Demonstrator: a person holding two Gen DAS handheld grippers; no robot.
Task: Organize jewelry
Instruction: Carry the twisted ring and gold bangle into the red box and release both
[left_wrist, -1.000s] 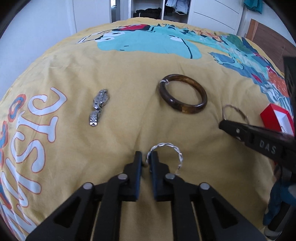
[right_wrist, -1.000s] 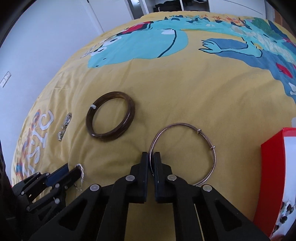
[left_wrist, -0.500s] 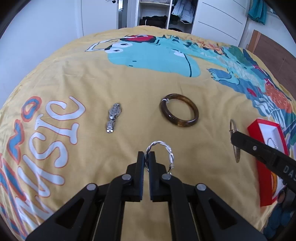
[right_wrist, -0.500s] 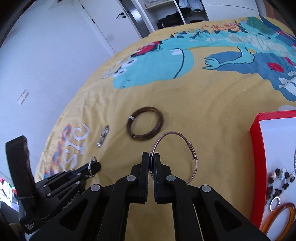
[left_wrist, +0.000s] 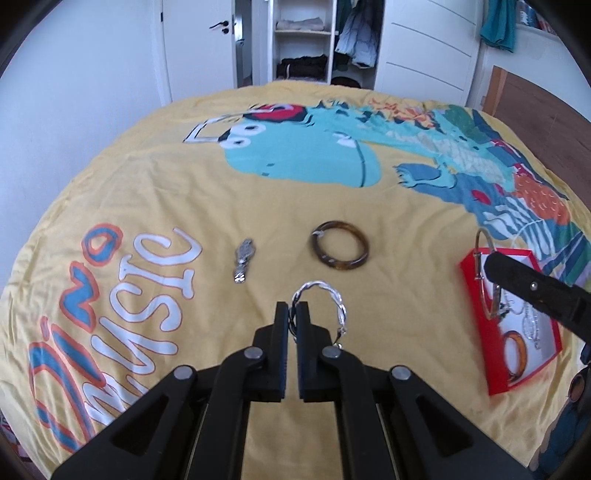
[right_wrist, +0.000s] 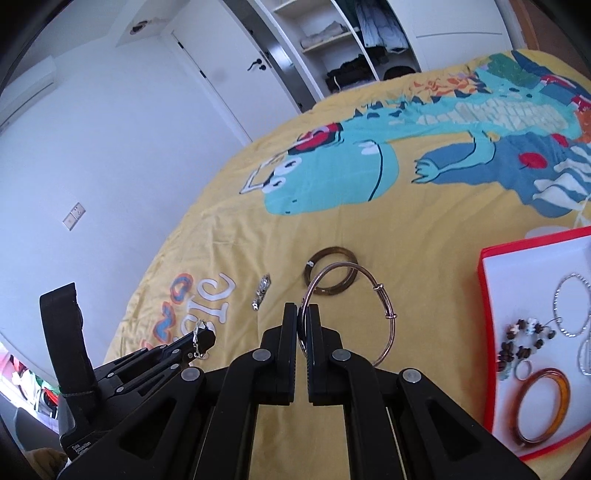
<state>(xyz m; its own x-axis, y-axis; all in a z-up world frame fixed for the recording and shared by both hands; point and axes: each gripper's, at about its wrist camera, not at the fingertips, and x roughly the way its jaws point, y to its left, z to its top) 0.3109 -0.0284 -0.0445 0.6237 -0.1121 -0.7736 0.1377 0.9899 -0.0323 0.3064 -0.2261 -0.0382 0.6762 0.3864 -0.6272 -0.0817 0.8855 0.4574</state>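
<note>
Left wrist view: left gripper (left_wrist: 292, 317), clamped on the twisted silver bangle (left_wrist: 325, 304), has lifted it clear of the yellow bedspread (left_wrist: 258, 206); right gripper (right_wrist: 303, 325) likewise pinches the thin wire bangle (right_wrist: 354, 295), both bound for the red box (right_wrist: 487, 332) at right.

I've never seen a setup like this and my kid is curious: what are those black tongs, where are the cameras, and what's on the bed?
The tongs are hand-held grippers; a person holds one in each hand, with a fisheye camera on each looking along its fingers. The left gripper is clamped on a twisted silver bangle; the right gripper pinches a thin metal bangle. On the yellow dinosaur bedspread lie a brown bangle and a small silver piece. The red tray holds more jewelry.
</note>
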